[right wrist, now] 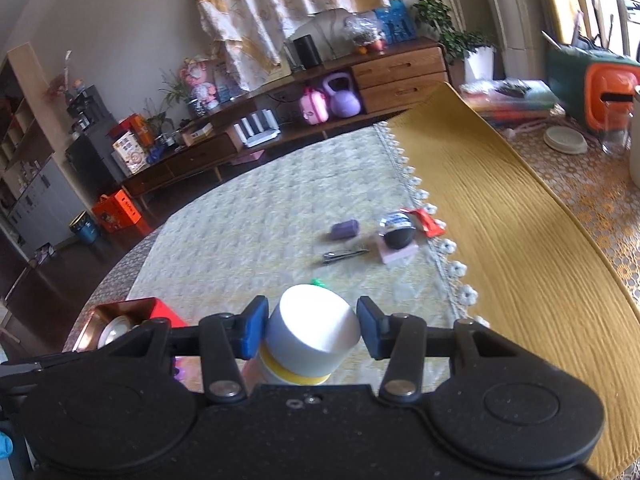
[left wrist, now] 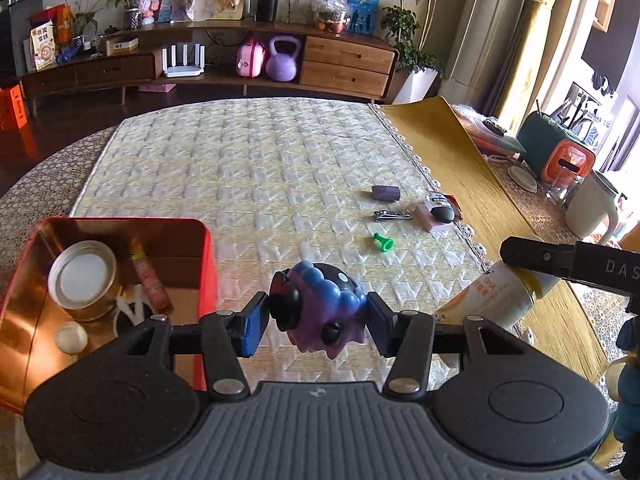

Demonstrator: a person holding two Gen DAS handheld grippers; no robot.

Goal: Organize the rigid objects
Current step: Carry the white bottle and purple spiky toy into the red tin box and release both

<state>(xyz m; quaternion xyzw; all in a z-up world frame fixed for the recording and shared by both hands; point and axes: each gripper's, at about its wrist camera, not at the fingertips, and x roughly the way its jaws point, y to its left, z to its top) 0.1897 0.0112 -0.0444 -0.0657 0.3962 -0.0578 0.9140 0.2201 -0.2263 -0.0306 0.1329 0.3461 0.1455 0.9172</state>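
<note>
Our left gripper (left wrist: 316, 322) holds the purple-blue toy (left wrist: 318, 310) between its fingers, just right of the red box (left wrist: 204, 264). Our right gripper (right wrist: 310, 330) clamps the white-capped bottle (right wrist: 312, 336) above the bench (right wrist: 240, 240).

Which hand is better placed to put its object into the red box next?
Left, probably. The left gripper holds the purple-blue toy right beside the red box. The right gripper holds the white-capped bottle farther from the box.

Tin (left wrist: 82, 280) in box (left wrist: 208, 264) (left of cloth (left wrist: 240, 168))
</note>
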